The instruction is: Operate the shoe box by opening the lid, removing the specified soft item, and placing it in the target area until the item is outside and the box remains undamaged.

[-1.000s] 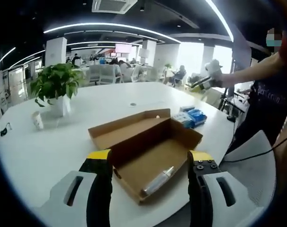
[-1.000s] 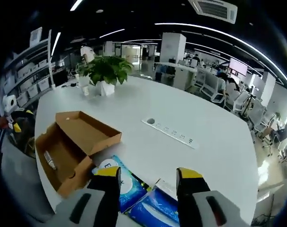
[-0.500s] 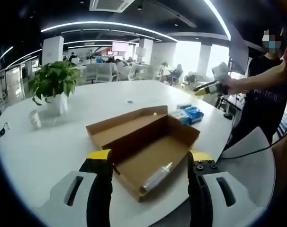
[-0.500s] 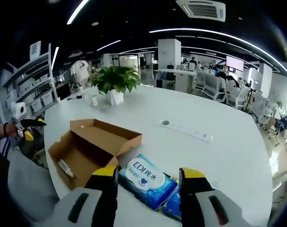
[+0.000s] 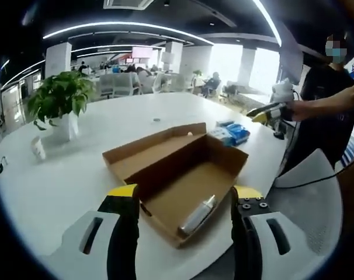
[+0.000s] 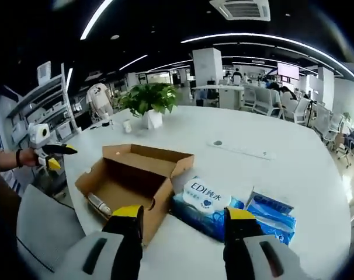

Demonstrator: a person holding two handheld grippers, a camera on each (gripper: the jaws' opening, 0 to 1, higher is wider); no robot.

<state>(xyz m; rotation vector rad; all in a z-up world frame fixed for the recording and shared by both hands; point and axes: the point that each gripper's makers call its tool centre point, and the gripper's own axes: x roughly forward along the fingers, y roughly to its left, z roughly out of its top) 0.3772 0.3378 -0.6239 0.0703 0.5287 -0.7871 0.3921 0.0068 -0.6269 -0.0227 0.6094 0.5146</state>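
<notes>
As we look along the left gripper (image 5: 181,201), jaws spread and empty, we list: shoe box (image 5: 183,175) nearest, lid open, silvery item (image 5: 198,213) lying inside; wipe packs (image 6: 207,201) beside it; potted plant (image 5: 59,105) farthest. Our right gripper (image 6: 181,219) is likewise released, holding nothing.

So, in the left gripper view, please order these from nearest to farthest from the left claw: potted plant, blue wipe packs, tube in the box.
1. Tube: inside the open box, between the left claw jaws.
2. Blue wipe packs: beyond the box, right.
3. Potted plant: far left.
</notes>
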